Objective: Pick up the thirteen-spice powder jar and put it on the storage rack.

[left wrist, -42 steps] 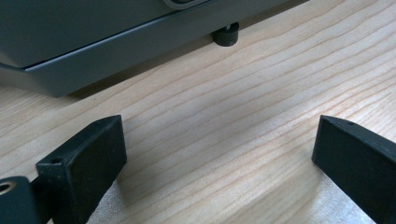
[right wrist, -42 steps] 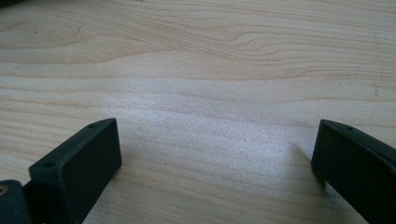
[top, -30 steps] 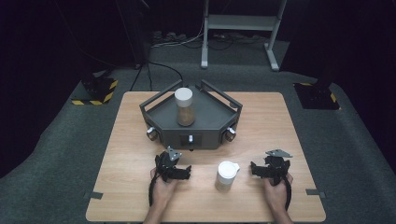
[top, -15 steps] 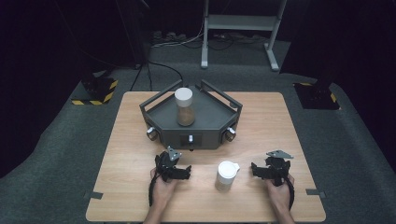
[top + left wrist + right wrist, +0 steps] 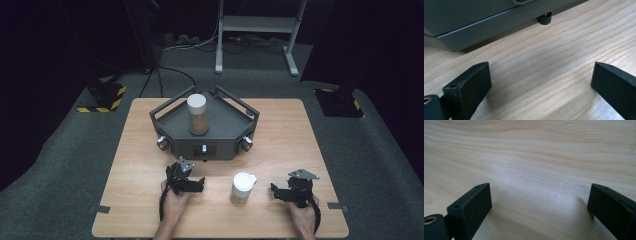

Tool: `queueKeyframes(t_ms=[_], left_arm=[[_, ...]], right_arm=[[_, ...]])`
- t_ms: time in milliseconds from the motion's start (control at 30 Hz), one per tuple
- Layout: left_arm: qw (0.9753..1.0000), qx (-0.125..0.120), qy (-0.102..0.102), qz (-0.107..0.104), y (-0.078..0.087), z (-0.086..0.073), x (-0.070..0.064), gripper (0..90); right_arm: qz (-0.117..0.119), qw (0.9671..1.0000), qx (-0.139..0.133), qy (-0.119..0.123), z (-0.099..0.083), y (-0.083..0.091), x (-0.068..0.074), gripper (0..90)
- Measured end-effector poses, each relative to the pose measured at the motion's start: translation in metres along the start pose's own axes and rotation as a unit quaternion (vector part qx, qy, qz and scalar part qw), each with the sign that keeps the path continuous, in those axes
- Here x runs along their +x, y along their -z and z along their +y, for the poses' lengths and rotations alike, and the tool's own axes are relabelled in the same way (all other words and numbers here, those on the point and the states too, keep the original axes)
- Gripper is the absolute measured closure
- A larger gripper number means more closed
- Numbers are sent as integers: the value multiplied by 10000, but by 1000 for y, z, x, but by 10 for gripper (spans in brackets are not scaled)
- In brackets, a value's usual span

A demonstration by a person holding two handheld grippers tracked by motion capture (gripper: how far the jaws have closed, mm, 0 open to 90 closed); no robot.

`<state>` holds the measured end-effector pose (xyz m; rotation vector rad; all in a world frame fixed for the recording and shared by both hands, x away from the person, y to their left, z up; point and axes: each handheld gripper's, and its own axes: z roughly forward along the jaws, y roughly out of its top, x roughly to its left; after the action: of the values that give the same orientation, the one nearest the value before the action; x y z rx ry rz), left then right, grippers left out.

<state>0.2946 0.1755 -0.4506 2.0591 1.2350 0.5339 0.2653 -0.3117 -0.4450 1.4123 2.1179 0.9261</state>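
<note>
My left gripper [image 5: 197, 184] rests low on the wooden table [image 5: 140, 150] in the lower left of centre of the high view, jaws spread wide with nothing between them, and in its own view the dark grey tray device [image 5: 474, 22] with one small black foot [image 5: 544, 19] fills the top of the frame. My right gripper [image 5: 278, 193] sits at the lower right, jaws likewise parted over bare wood. The white-lidded cup [image 5: 242, 188] stands upright between the two grippers, nearer the right one and touching neither, while a second white-capped jar [image 5: 197, 115] stands on the tray device in the centre.
</note>
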Motion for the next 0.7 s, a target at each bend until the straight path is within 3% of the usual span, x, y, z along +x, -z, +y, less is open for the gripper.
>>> queueKeyframes(t_ms=[367, 700], left_arm=[[10000, 0, -1, 2, 0, 0, 0, 29], [10000, -1, 0, 1, 0, 0, 0, 29]], right_arm=[[509, 9980, -85, 360, -18, 19, 16, 60], [977, 9926, -156, 698, -21, 27, 32, 66]])
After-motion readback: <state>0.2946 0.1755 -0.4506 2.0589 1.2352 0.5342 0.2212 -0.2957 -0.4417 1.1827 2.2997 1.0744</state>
